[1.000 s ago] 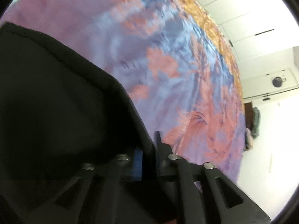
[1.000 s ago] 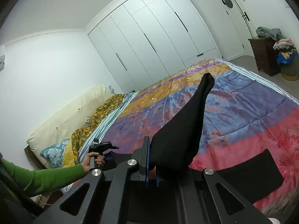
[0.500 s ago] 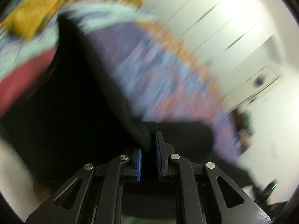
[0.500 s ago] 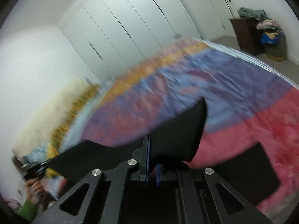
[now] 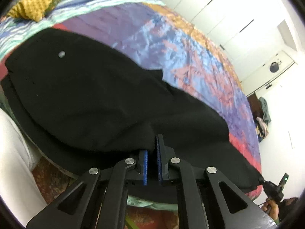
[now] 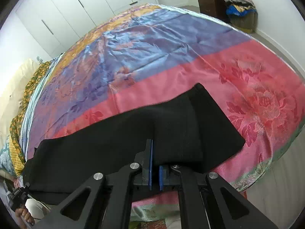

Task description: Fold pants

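Black pants (image 5: 99,95) spread lengthwise along near edge of bed (image 6: 171,38), one layer laid over other. Left claw (image 5: 151,148) clamped on fabric; right claw (image 6: 155,156) likewise. Step: lengthwise fold landing. Next: let go, smooth, regrip for crosswise fold.

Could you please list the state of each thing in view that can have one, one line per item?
left gripper: shut on the black fabric; its jaws have just been closing.
right gripper: shut on a fold of the fabric.
black pants: stretched along the near edge of the bed, one layer folded over at the right end.
bedspread: spread over the bed, lightly wrinkled.
wardrobe doors: closed.
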